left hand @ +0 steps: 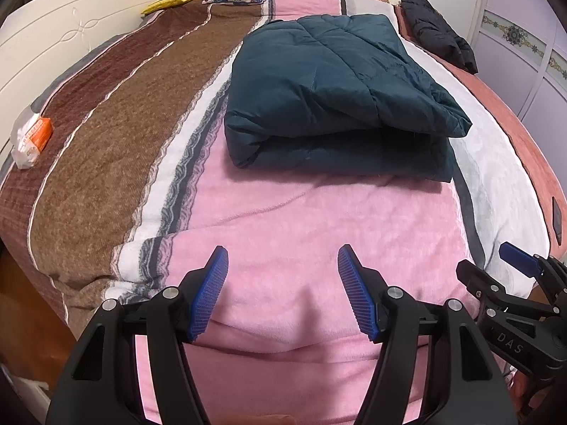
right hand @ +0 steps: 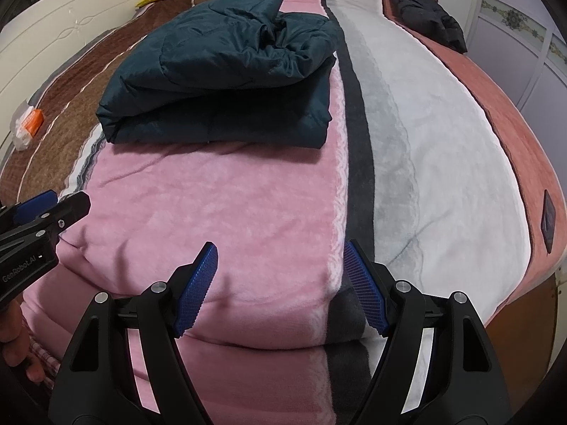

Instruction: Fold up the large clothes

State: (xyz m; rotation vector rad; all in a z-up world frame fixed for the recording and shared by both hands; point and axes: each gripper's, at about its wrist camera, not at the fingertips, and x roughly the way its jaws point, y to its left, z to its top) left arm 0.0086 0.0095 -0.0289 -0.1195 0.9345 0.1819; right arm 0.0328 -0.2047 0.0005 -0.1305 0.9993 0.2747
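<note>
My left claw (left hand: 281, 292) and right claw (right hand: 278, 288) both gape wide, holding nothing, above the pink blanket (left hand: 319, 219) at the bed's near edge. The dark teal padded jacket (left hand: 333, 92) (already folded) lies ahead on the bed, well apart from both.

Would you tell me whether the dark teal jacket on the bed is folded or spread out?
Folded: the dark teal jacket lies as a compact stacked bundle, with doubled layers showing along its near edge.

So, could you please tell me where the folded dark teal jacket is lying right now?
The folded dark teal jacket lies on the bed's pink blanket stripe, ahead of both open grippers, with the black garment beyond it to the right.
</note>
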